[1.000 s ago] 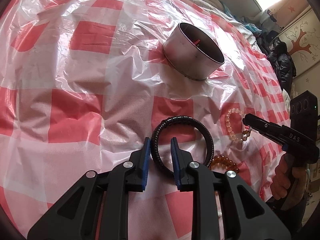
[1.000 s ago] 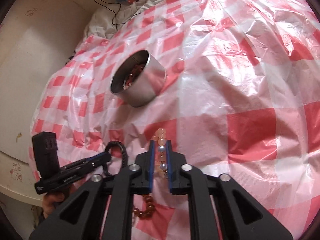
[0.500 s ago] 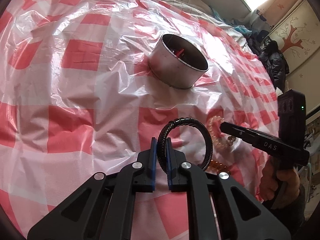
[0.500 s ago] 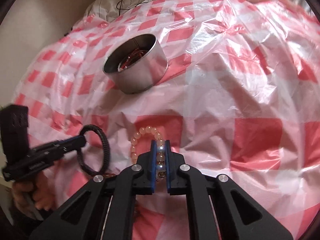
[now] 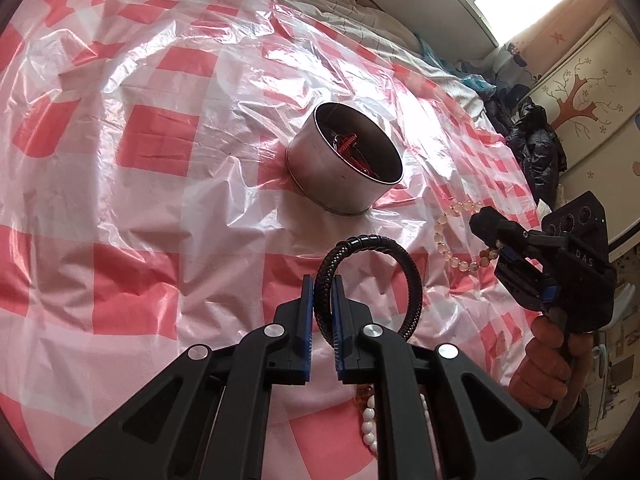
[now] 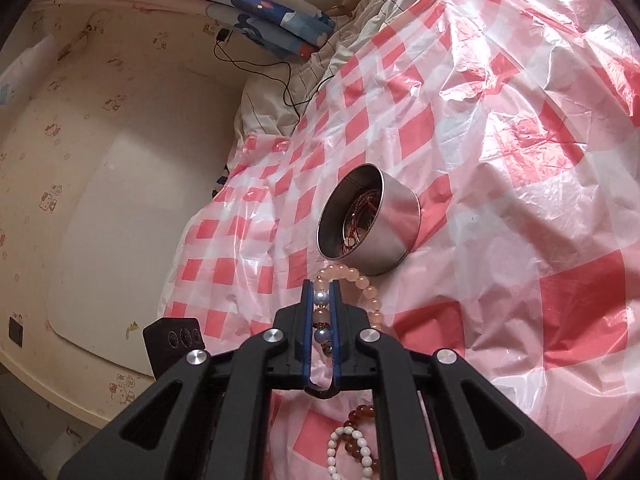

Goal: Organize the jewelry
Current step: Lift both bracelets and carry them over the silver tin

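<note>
- Left wrist view: your left gripper (image 5: 321, 300) has its blue-padded fingers closed tight on a black braided bracelet (image 5: 370, 276), which stands up in a loop beyond the fingertips, lifted clear of the red-and-white checked plastic sheet (image 5: 160, 140).
- Ahead of that loop sits a round metal tin (image 5: 344, 168) on the sheet, open at the top, with red and metallic pieces visible inside.
- To the right in the same view, your right gripper (image 5: 498, 246) is clamped on a pale peach bead bracelet (image 5: 448, 236) that hangs from it in a loose curve, near the tin's right side.
- Below the left gripper, partly hidden by its arms, lie an amber bead string (image 5: 365, 391) and a white bead string (image 5: 370, 426) on the sheet.
- Right wrist view: your right gripper (image 6: 321, 308) is closed on the bead bracelet (image 6: 362, 280), with two bluish beads pinched between the pads and the peach beads arching out towards the tin (image 6: 380, 224).
- The tin looks tilted towards you here, showing coppery jewelry inside.
- The amber string (image 6: 360, 412) and white string (image 6: 344, 446) lie just below the gripper.
- A patterned wall (image 6: 80, 160) and a black cable (image 6: 280, 76) are at the left.
</note>
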The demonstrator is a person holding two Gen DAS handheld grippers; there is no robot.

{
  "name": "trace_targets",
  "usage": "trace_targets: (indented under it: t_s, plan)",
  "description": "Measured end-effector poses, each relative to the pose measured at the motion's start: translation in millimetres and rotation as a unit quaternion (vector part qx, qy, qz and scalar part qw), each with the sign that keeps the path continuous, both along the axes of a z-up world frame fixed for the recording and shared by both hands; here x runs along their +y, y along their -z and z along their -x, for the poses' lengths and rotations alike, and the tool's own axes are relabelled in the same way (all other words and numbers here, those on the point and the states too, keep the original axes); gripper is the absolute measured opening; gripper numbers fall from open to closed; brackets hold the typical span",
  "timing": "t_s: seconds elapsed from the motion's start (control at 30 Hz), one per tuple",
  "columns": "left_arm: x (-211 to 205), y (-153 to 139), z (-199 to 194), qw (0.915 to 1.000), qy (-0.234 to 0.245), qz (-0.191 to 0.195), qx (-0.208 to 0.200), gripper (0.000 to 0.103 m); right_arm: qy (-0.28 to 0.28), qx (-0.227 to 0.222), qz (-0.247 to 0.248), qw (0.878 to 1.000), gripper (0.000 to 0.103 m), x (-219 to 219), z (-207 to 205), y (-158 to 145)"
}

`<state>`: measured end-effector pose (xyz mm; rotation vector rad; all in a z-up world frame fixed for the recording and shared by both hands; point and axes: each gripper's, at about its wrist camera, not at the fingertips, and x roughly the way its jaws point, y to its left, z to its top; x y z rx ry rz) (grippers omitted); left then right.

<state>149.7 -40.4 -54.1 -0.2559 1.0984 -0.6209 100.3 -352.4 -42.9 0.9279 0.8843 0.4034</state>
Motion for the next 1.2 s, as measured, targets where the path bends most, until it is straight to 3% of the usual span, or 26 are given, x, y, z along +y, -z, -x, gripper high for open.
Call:
trace_targets:
  t_s: [0.17, 0.3, 0.63, 0.97, 1.2]
  plan:
    - [-10, -8, -3, 0.999, 0.0, -0.026, -0.036, 0.008, 0.004, 0.006, -0.007, 1.0, 0.008, -4, -9, 6]
    - [-15, -17, -7, 0.998, -0.002, -0.025, -0.058, 0.008, 0.001, -0.009, -0.01, 1.0, 0.008, -3, -14, 0]
    - [-34, -40, -18, 0.9935, -0.002, -0.028, -0.11, 0.008, 0.017, -0.041, 0.028, 0.999, 0.008, -7, -29, -17]
    - [-54, -51, -25, 0.9867, -0.011, -0.055, -0.153, 0.008, 0.023, -0.046, 0.075, 0.996, 0.009, -11, -37, -16]
    - [-65, -58, -24, 0.9774, -0.02, -0.087, -0.192, 0.008, 0.022, -0.056, 0.103, 0.993, 0.009, -9, -36, -21]
